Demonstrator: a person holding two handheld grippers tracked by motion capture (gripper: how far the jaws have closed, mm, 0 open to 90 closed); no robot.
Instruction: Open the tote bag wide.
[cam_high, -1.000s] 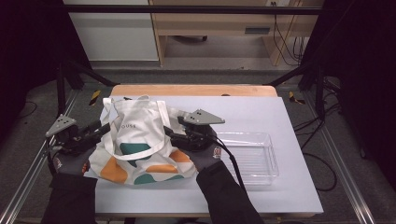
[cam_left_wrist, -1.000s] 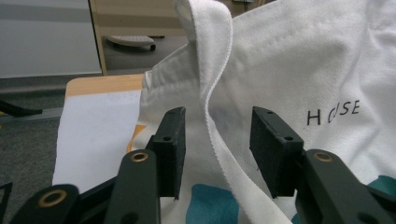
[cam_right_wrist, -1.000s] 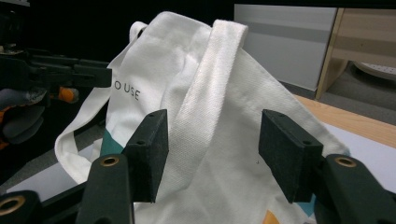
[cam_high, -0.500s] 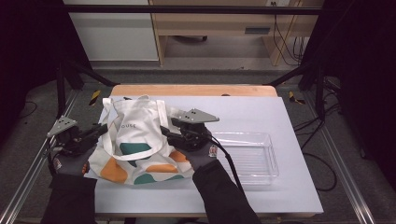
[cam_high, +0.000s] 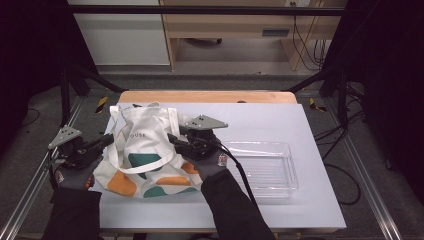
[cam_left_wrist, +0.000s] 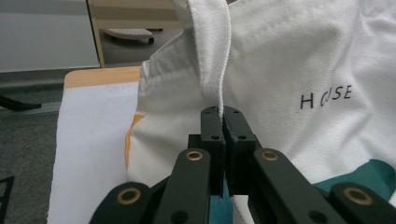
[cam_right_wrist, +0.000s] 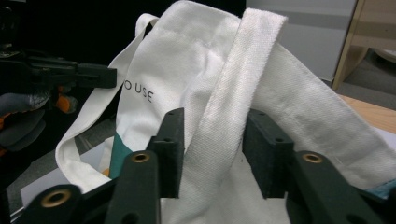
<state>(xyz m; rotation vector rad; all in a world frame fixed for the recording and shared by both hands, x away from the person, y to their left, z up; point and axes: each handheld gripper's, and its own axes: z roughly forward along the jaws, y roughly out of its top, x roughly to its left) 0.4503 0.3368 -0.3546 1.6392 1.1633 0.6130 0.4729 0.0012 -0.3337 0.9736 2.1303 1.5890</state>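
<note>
Nearest the person, the tote bag (cam_high: 147, 160) lies on the table (cam_high: 280, 120), with a clear tray (cam_high: 270, 167) empty just to its right. The left gripper (cam_left_wrist: 223, 114) has just pinched its fingers shut on a strap (cam_left_wrist: 212, 56). The right gripper (cam_right_wrist: 212, 140) has been closing, the other strap (cam_right_wrist: 233, 88) between fingers not yet pressing it. The bag's lettering is partly folded away.

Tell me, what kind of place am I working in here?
Probably a lab or recording workspace, not a home: a white table inside a black metal frame, loose cables on the grey floor behind it, and plain cabinets along the back wall.
</note>
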